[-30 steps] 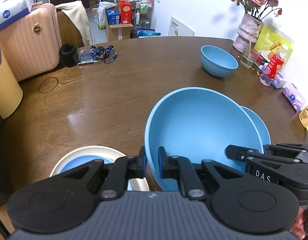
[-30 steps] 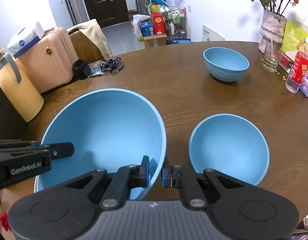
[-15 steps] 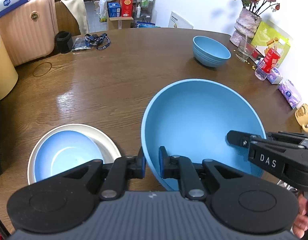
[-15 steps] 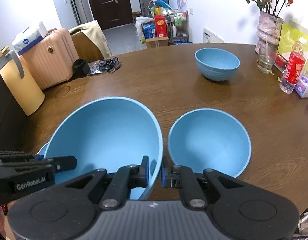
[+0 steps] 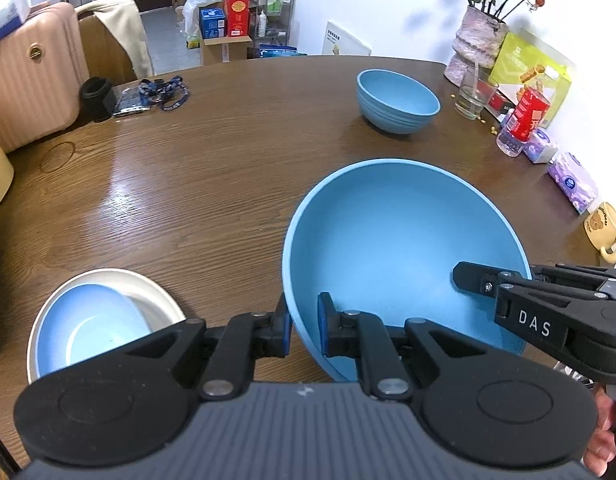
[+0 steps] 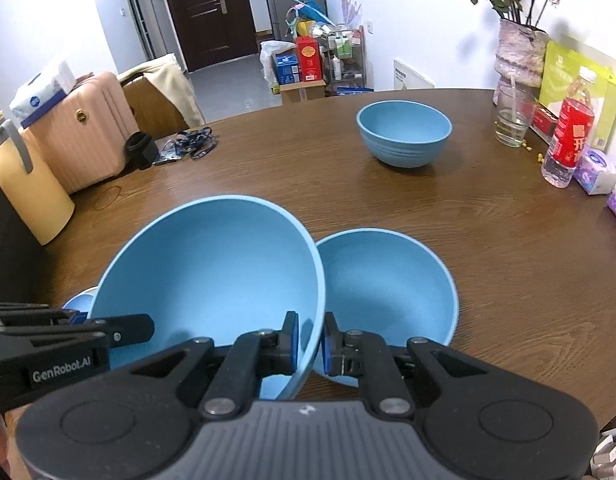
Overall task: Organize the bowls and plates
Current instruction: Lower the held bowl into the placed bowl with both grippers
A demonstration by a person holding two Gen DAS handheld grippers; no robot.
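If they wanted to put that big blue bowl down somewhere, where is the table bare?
The widest bare wood lies left of the big bowl, between the stacked plates, the lanyards and the ribbed bowl. Another bare strip runs between the ribbed bowl and the smaller bowl. The right edge is crowded: vase, glass, bottle, tissue packs.

Large blue bowl (image 5: 400, 248) tilted, lifted off table, overlapped second blue bowl's (image 6: 388, 288) rim, ribbed blue bowl (image 5: 398, 101) upright far back, light-blue bowl (image 5: 87, 332) nested in white plate (image 5: 155, 294) left

Held bowl (image 6: 211, 272) left of second bowl (image 6: 388, 292) — overlapping.
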